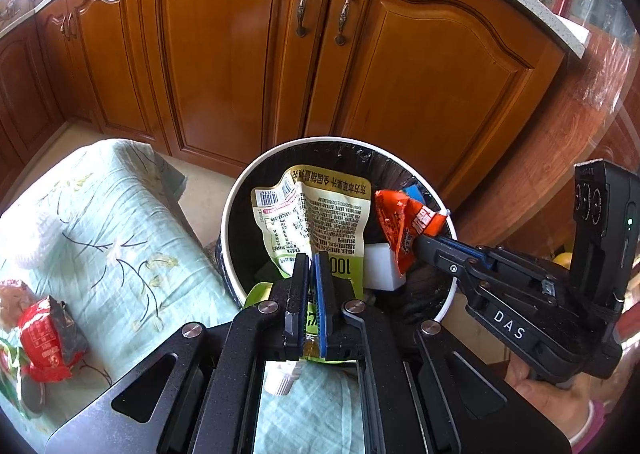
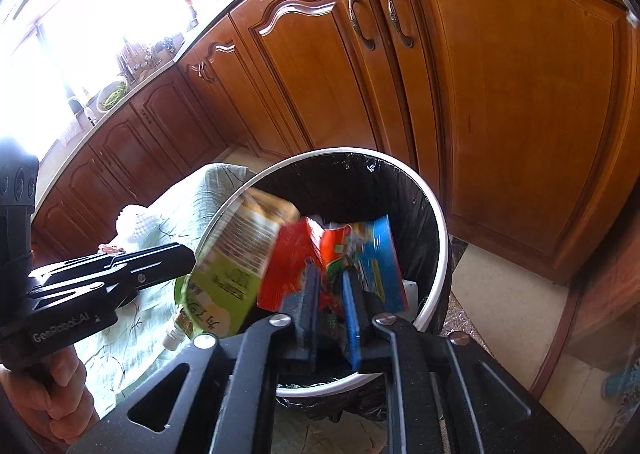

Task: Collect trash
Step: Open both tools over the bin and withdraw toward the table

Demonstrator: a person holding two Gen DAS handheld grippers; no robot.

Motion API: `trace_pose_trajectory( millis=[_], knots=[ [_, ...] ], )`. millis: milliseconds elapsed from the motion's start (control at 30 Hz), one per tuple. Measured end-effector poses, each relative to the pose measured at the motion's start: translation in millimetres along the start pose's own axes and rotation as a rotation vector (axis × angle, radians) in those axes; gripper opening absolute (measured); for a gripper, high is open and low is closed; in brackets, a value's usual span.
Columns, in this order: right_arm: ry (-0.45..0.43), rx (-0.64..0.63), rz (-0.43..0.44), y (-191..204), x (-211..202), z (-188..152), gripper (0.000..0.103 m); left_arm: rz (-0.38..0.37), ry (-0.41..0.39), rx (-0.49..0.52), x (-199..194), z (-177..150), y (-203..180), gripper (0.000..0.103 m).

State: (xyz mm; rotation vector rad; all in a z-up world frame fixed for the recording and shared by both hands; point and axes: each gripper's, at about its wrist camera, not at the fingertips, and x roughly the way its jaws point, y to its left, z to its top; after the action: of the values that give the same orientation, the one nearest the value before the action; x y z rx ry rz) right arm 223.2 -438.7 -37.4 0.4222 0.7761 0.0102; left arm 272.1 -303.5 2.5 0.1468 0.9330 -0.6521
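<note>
Both tongs hold wrappers over the trash bin [image 1: 234,209].
The left tongs [image 1: 311,260] are clenched on a green pouch [image 1: 320,217]; the right tongs [image 2: 330,286] grasp a red wrapper [image 2: 292,266], both above the black-lined bin before the wooden cabinets [image 1: 240,53].

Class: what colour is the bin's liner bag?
Black liner bag, clearest in the right wrist view.

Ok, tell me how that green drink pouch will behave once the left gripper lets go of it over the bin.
The green pouch looks flat and creased, so it is probably empty, light and floppy. Pinched in the left gripper over the bin, it would likely flutter down rather than drop straight. Its white cap hangs outside the rim, so it might tip out.
</note>
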Motion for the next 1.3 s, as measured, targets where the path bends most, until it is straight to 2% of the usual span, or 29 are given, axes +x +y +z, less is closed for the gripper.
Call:
trace_pose_trajectory(
  millis=[33,67,100,133,233,333,400,467,800,1300],
  knots=[
    [-0.002,0.006,0.004,-1,0,0,0.028,-0.008,0.000,-0.012,-1,0,1,0.010],
    [-0.005,0.012,0.007,-2,-1,-1,0.036,-0.009,-0.005,-0.018,-2,0,2,0.020],
    [-0.009,0.016,0.009,-2,-2,-2,0.040,-0.005,-0.013,-0.022,-5,-1,4,0.031],
    [-0.012,0.020,0.010,-2,-3,-3,0.040,0.001,-0.022,-0.026,-7,-2,5,0.035],
    [-0.027,0.041,0.024,-3,-9,-7,0.045,0.009,-0.038,-0.038,-14,-7,8,0.037],
    [-0.054,0.059,0.040,-2,-18,-12,0.059,0.014,-0.052,-0.059,-22,-16,14,0.037],
    [-0.073,0.072,0.056,0,-24,-17,0.075,0.012,-0.059,-0.081,-28,-26,19,0.039],
    [-0.094,0.086,0.066,2,-30,-22,0.081,0.021,-0.070,-0.104,-36,-38,26,0.042],
    [-0.093,0.069,0.127,42,-45,-53,0.084,0.072,-0.098,-0.245,-79,-104,73,0.048],
    [0.001,-0.049,0.226,127,-30,-94,0.087,0.146,-0.150,-0.449,-142,-182,148,0.050]
  ],
)
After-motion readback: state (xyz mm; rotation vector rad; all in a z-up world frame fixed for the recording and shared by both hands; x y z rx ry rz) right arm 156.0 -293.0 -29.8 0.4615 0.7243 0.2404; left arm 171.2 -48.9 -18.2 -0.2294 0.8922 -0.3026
